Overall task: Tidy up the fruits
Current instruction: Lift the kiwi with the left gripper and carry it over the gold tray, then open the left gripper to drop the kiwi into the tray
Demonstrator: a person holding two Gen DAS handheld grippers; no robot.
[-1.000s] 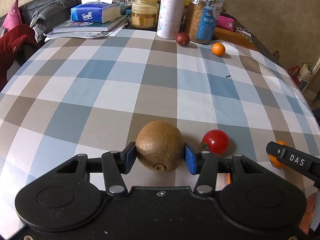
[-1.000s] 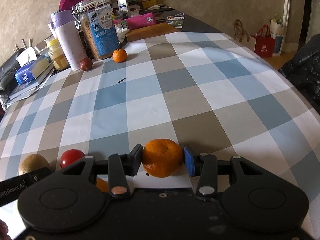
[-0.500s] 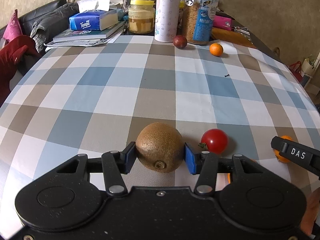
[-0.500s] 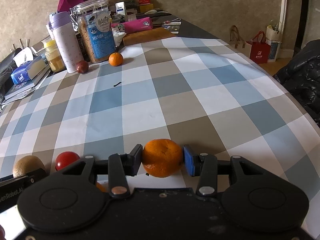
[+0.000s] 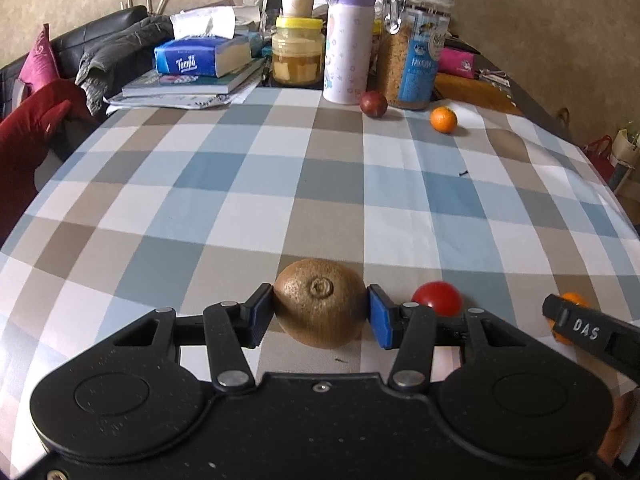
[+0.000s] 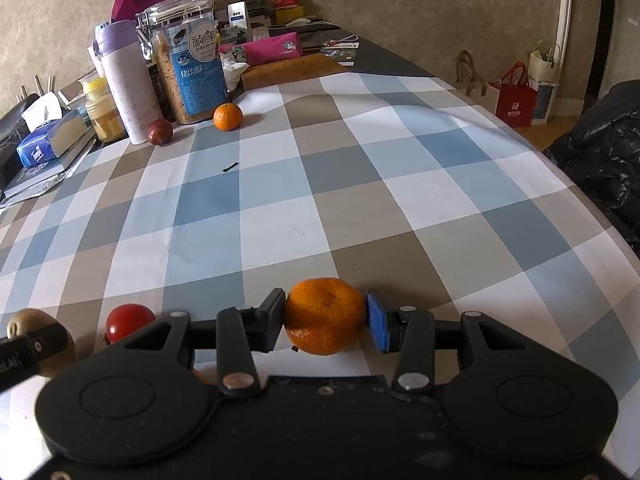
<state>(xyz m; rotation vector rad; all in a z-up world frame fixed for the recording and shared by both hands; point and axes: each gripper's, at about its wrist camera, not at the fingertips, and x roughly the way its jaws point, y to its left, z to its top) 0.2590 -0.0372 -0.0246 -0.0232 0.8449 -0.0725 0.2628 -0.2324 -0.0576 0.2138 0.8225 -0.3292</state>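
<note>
Both hands are loaded right now. The left gripper [image 5: 320, 312] has its blue-padded jaws clamped on the fuzzy brown kiwi [image 5: 320, 302], stem end turned up toward the camera, while the right gripper [image 6: 325, 320] has its jaws closed on the dimpled orange mandarin [image 6: 325, 320]. Both fruits sit low over the near edge of the checked blue, beige and white tablecloth on the table [image 6: 280, 216]; whether either rests on the cloth I can't quite tell. Between the two, just beside the kiwi, a small glossy red tomato [image 5: 437, 298] lies on the cloth, so a row seems to be forming here (kiwi, tomato, mandarin).

Away at the far edge, a dark maroon round fruit [image 6: 160, 132] waits against the tall white-and-lilac flask [image 6: 126, 80], and a second small orange mandarin [image 6: 227, 116] lies in front of the clear clip-top jar with the blue label [image 6: 192, 68].

My read: this is the placing step. Next comes easing both jaws apart gently so neither fruit rolls, then reaching across the table for the two stragglers.
</note>
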